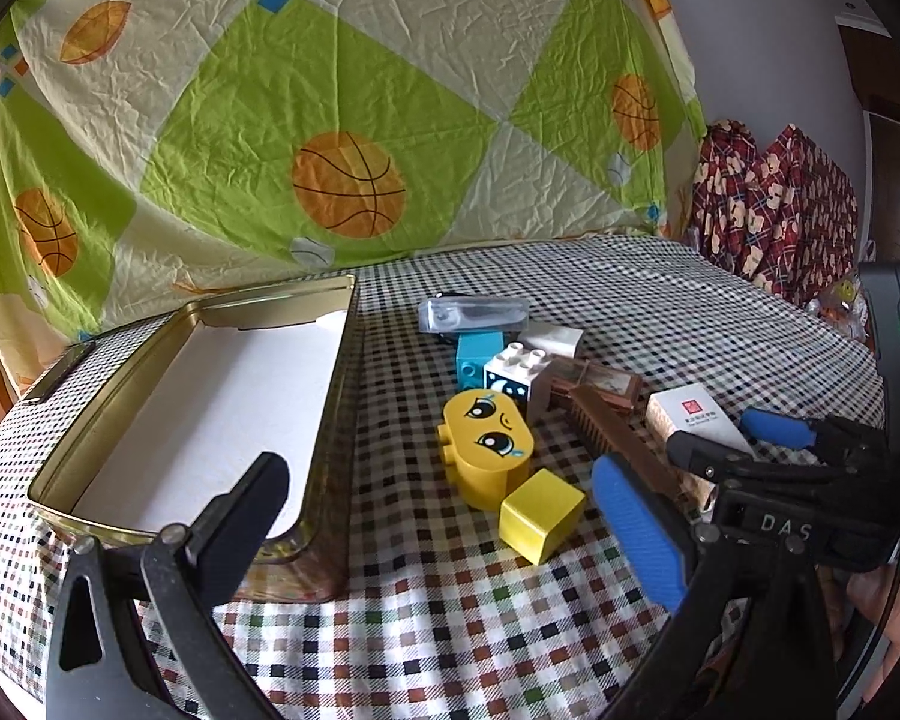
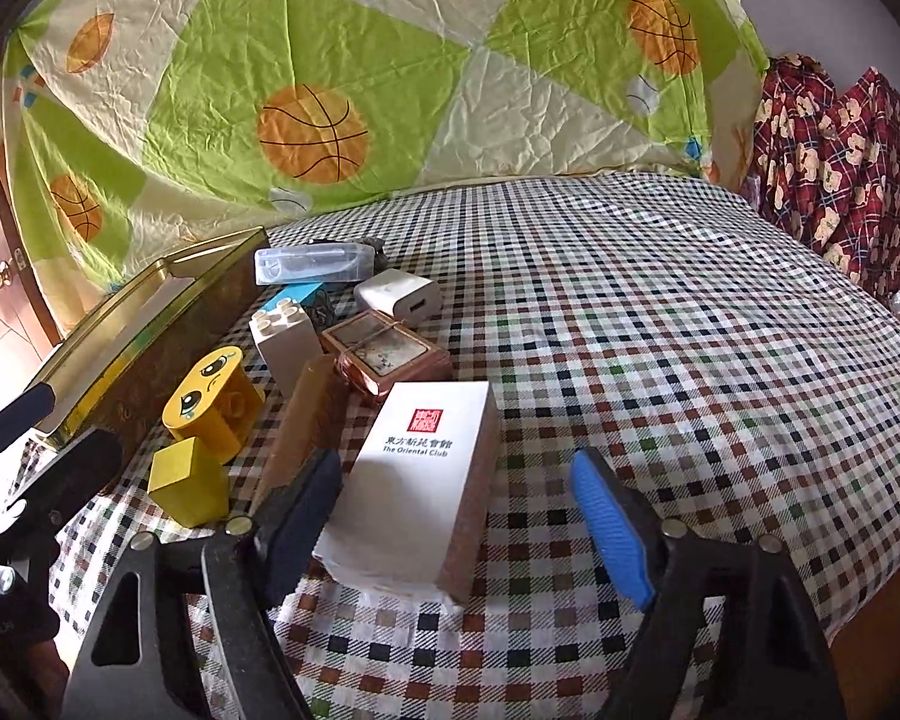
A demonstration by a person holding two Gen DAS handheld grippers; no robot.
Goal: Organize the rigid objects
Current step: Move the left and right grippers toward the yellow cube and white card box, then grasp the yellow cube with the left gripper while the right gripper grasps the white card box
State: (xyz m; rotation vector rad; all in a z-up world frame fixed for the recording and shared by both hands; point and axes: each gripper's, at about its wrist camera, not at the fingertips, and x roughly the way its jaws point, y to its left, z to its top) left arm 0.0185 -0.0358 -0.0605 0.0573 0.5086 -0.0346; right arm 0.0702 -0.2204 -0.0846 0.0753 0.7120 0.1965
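Observation:
An open gold tin (image 1: 60, 468) with a white lining sits at the left; it also shows in the right wrist view (image 2: 150, 324). A pile lies to its right: a yellow face block (image 1: 489, 438), a yellow cube (image 1: 540, 513), a white brick (image 1: 513, 375), a brown comb (image 1: 624, 444) and a white "Oriental Club" box (image 2: 420, 474). My left gripper (image 1: 444, 522) is open, with its fingers near the tin and the cube. My right gripper (image 2: 456, 516) is open, with the white box between its fingers.
Also in the pile are a clear plastic case (image 1: 474, 315), a blue brick (image 1: 474, 357), a white charger (image 2: 399, 294) and a brown card pack (image 2: 384, 357). A checked cloth (image 2: 660, 330) covers the table. A basketball sheet (image 1: 342, 120) hangs behind.

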